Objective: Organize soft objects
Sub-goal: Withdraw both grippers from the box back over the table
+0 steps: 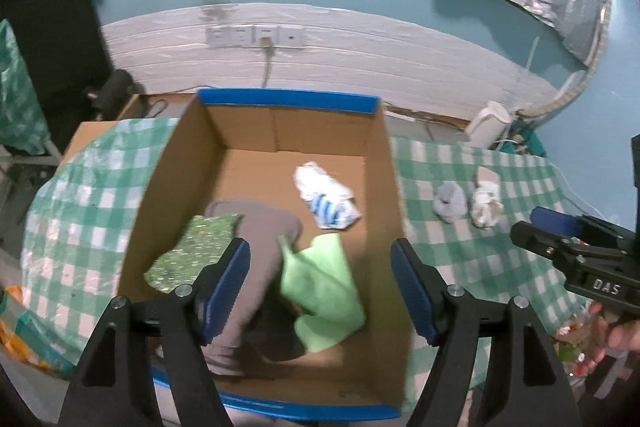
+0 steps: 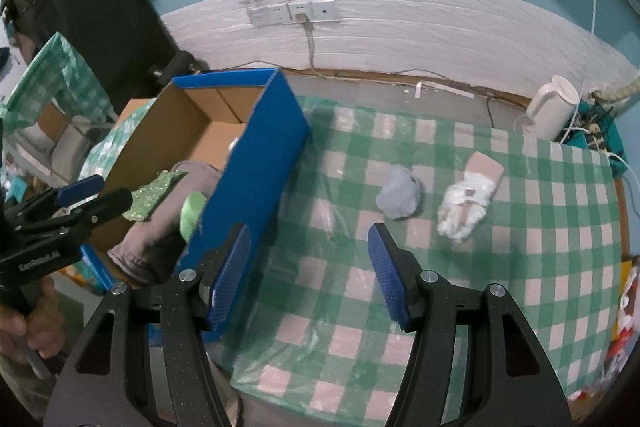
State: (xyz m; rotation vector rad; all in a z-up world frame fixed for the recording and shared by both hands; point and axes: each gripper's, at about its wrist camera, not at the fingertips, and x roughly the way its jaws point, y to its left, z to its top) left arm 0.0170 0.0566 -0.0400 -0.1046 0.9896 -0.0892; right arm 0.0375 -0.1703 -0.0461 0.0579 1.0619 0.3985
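A blue-edged cardboard box point(image 1: 376, 163) stands on the green checked table. Inside lie a grey garment point(image 1: 260, 247), a light green cloth point(image 1: 324, 291), a glittery green piece point(image 1: 196, 251) and a white and blue striped sock point(image 1: 328, 199). My left gripper point(image 1: 320, 287) is open and empty above the box. On the table to the right lie a grey sock ball point(image 2: 400, 197) and a white glove point(image 2: 466, 203). My right gripper point(image 2: 308, 275) is open and empty, over the table between the box wall point(image 2: 260, 163) and the sock ball. Each gripper also shows in the other's view: the right point(image 1: 524, 231), the left point(image 2: 108, 193).
A white kettle point(image 2: 552, 111) stands at the table's far right edge, with cables behind it. A wall with power sockets point(image 2: 296, 13) runs behind the table. A dark cabinet point(image 2: 92, 23) stands at the left. Colourful items point(image 2: 624, 311) lie off the table's right edge.
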